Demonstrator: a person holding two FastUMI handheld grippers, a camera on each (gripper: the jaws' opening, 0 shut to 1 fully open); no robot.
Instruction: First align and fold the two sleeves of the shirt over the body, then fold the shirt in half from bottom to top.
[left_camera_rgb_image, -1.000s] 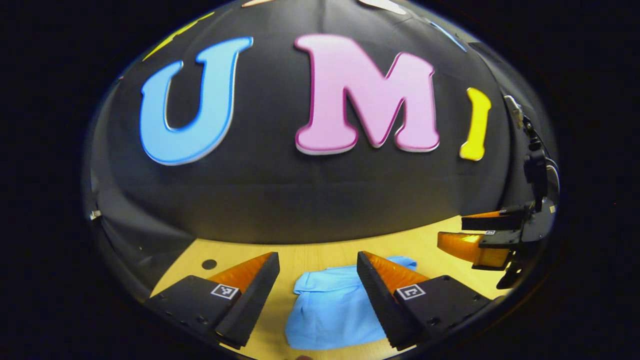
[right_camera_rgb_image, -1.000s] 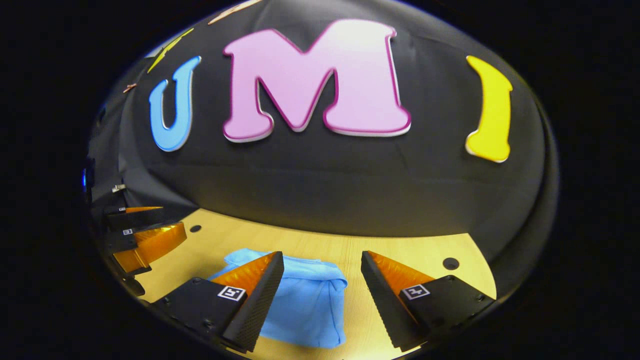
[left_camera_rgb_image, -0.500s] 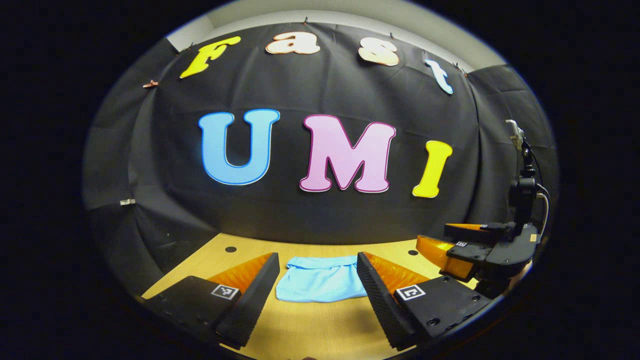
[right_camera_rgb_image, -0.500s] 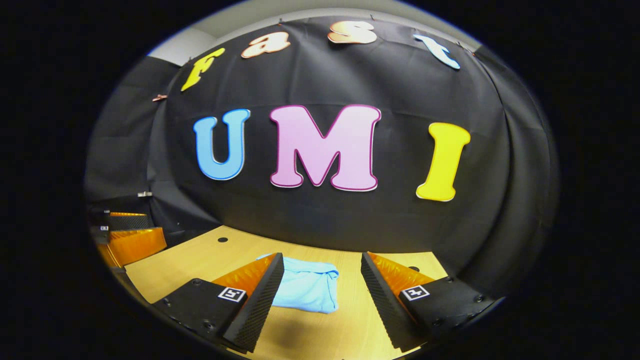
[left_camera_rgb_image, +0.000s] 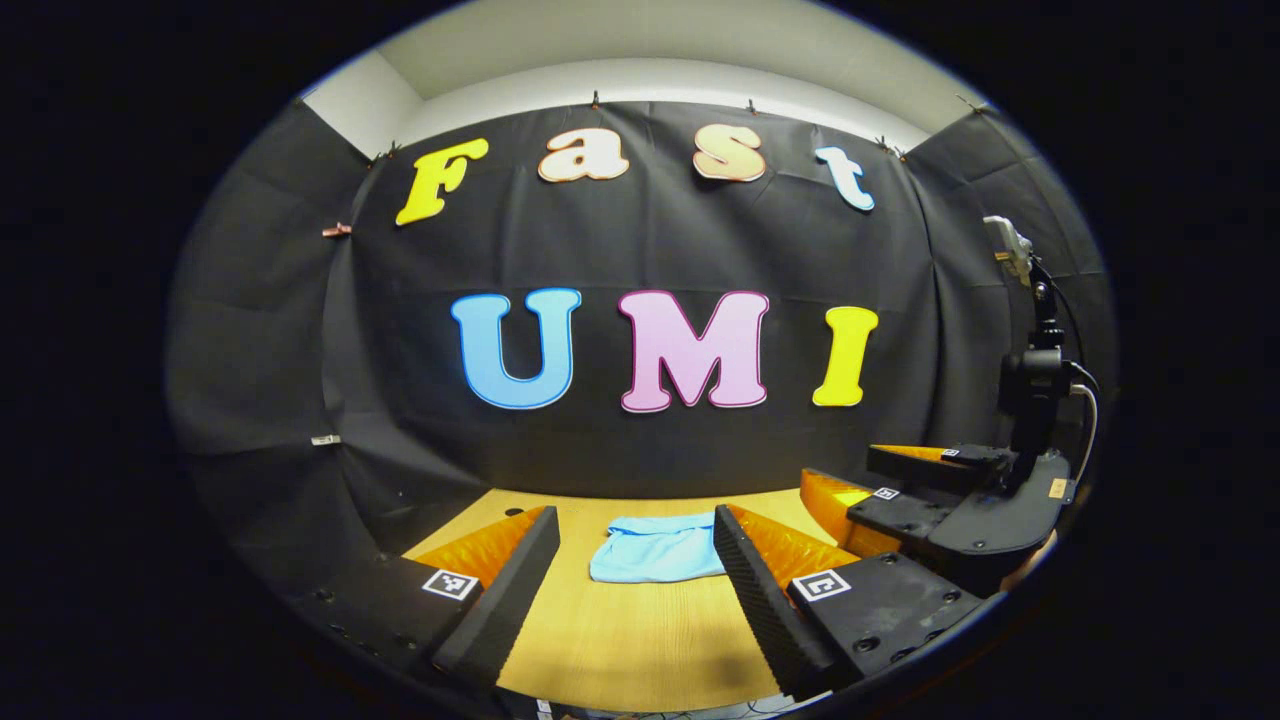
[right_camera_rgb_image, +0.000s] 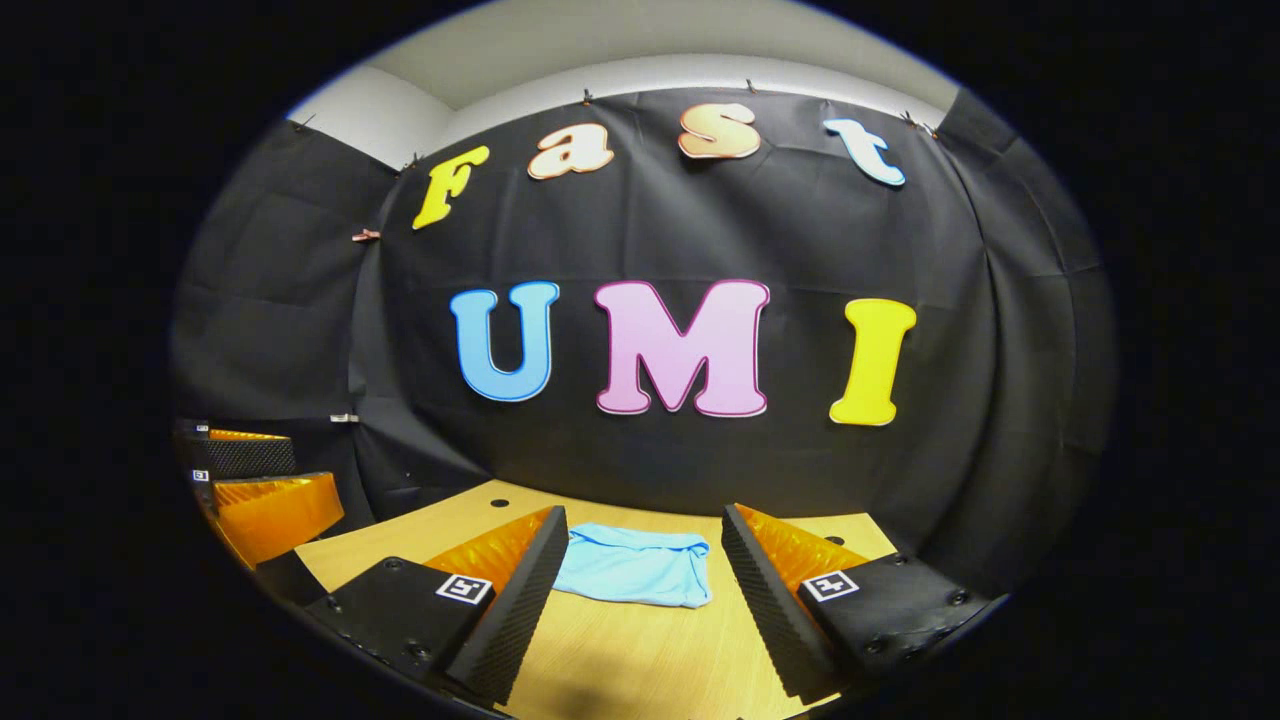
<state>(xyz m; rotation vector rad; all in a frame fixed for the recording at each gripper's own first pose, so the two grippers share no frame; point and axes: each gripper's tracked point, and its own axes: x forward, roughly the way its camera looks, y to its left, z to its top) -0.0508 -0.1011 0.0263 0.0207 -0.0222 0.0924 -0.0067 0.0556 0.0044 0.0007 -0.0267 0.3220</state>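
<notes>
The light blue shirt (left_camera_rgb_image: 655, 550) lies folded into a small flat packet on the wooden table (left_camera_rgb_image: 640, 640), toward its far side. In the right gripper view the shirt (right_camera_rgb_image: 635, 566) sits ahead, between my fingers' lines. My left gripper (left_camera_rgb_image: 632, 590) is open and holds nothing, well back from the shirt. My right gripper (right_camera_rgb_image: 640, 595) is open too, nothing between its fingers, also apart from the cloth. The right gripper (left_camera_rgb_image: 900, 495) shows at the right of the left gripper view; the left gripper (right_camera_rgb_image: 255, 480) shows at the left edge of the right gripper view.
The wooden table (right_camera_rgb_image: 640, 660) has small dark holes (right_camera_rgb_image: 498, 503) near its far edge. The black cloth wall (left_camera_rgb_image: 640, 430) stands right behind the table. A dark stand with a cable (left_camera_rgb_image: 1035, 380) rises at the right.
Both grippers have pulled back and up from the folded shirt, which now looks smaller and farther off. Both stayed open.
</notes>
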